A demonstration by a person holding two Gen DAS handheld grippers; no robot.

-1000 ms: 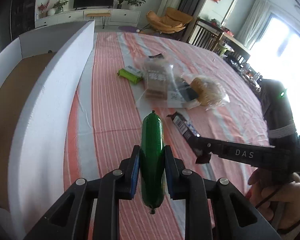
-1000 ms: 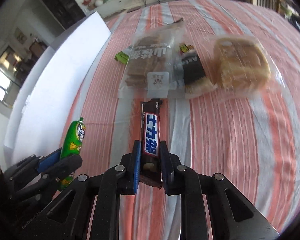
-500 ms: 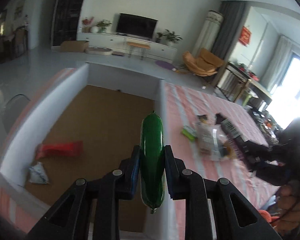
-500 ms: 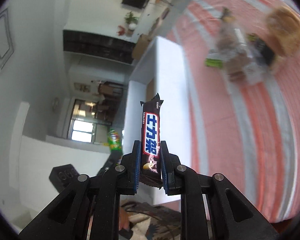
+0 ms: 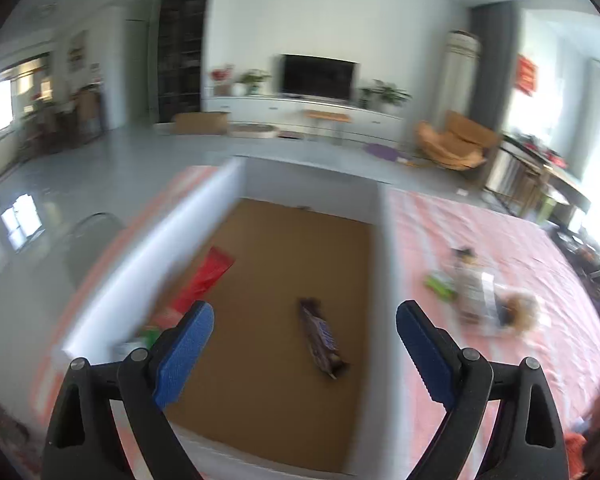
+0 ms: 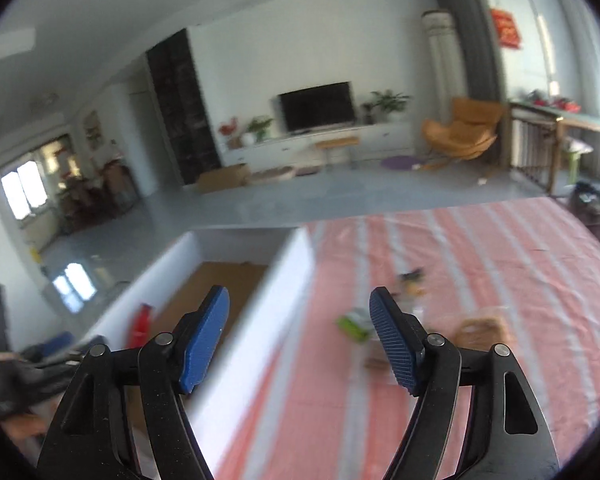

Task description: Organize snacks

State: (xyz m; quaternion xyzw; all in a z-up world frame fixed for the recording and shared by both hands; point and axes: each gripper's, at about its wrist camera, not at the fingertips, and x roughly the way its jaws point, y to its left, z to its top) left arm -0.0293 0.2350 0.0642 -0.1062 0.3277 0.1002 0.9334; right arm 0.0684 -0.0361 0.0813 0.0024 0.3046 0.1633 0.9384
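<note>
L gripper [image 5: 305, 354]: jaws wide and opening, blue pads apart at lower centre of left wrist view, nothing betw them, nothing held.
R gripper [image 6: 300, 340]: jaws wide and opening too, lower centre of right wrist view; nothing gripped, only the box wall and cloth show through the gap.
Box [image 5: 382, 264]: white-walled, brown cardboard floor, fills centre of left wrist view; in right wrist view it sits centre-left, its near wall [image 6: 260, 332] running diagonally betw the pads.
Choc bar [image 5: 321, 338]: dark wrapper w/ blue-white label, lies flat on box floor, centre-right, close to the right wall, apart from both pads.
Red packet [image 5: 206, 278]: on box floor by the left wall, blurred; also seen as a red patch in right wrist view [image 6: 141, 326].
Green bit [image 5: 150, 336]: small, just behind L pad at box's left wall; too blurred to ID.
Loose snacks [image 5: 480, 294]: cluster on the striped cloth [image 5: 500, 240], right of box, outside it; green pack [image 6: 354, 324] and bread-like bag [image 6: 482, 332], all blurred.
Bkgd: TV [image 6: 317, 106] upper centre, orange chair [image 6: 466, 132] upper right.
</note>
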